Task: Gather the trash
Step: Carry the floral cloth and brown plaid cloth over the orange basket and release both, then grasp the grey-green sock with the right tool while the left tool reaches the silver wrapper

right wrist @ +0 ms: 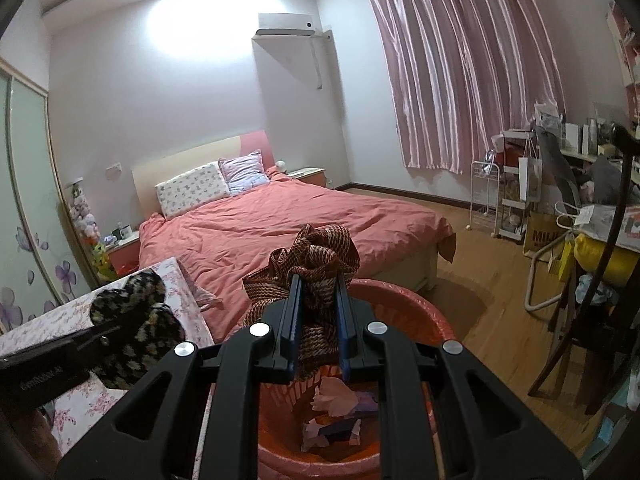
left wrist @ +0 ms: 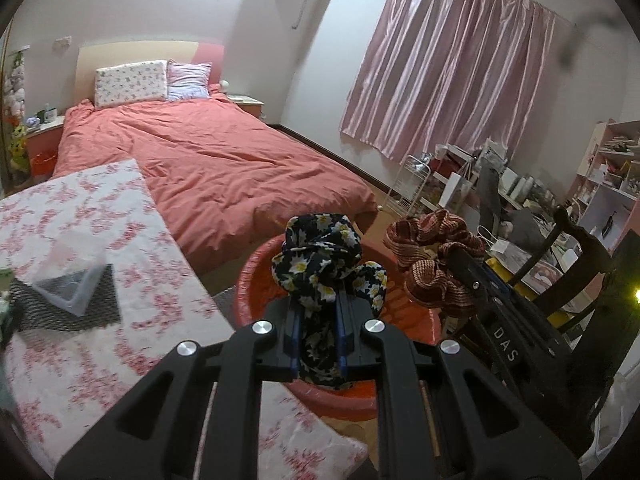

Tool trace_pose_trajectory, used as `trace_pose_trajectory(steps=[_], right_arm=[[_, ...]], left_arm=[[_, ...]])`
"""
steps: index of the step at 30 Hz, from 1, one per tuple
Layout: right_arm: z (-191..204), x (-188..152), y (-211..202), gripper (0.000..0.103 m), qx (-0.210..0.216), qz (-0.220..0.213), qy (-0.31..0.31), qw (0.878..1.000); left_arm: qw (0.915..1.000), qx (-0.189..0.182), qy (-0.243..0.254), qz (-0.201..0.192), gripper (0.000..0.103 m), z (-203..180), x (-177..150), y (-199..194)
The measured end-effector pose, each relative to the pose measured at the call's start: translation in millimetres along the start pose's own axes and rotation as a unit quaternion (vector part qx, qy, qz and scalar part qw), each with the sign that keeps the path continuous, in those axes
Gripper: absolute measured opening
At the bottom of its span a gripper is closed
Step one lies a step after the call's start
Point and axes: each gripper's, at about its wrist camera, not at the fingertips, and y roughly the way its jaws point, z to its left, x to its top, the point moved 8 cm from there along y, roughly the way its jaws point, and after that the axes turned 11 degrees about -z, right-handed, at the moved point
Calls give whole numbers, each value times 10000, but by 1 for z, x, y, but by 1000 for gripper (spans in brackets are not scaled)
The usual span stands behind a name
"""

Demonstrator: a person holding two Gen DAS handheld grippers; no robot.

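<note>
My left gripper (left wrist: 318, 320) is shut on a black scrunchie with yellow and white flowers (left wrist: 320, 252) and holds it above the red bin (left wrist: 256, 276). My right gripper (right wrist: 318, 320) is shut on a brown striped scrunchie (right wrist: 316, 248), also above the red bin (right wrist: 404, 304). Crumpled pink and purple paper scraps (right wrist: 336, 404) lie in the bin. The brown scrunchie (left wrist: 432, 248) and the right gripper show at right in the left wrist view. The floral scrunchie (right wrist: 136, 312) shows at left in the right wrist view.
A table with a pink floral cloth (left wrist: 80, 240) stands left of the bin, with a clear plastic box (left wrist: 76, 276) on a dark mat. A bed with a salmon cover (left wrist: 224, 160) lies beyond. A dark wooden chair (right wrist: 592, 320) and cluttered shelves (right wrist: 520, 184) are at right.
</note>
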Motion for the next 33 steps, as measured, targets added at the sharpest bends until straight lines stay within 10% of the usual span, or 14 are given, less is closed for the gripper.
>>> trace_pose_trajectory(steps=[11, 17, 33], right_arm=[[-15, -5, 22, 16, -5, 135, 300, 9995], [-28, -17, 36, 40, 22, 391, 525, 9979], [-10, -14, 18, 58, -41, 532, 183, 9984]], left_arm=[[9991, -75, 100, 404, 20, -10, -16, 59], [9973, 146, 55, 720, 39, 4, -34, 81], [9941, 921, 218, 534, 54, 52, -27, 20]])
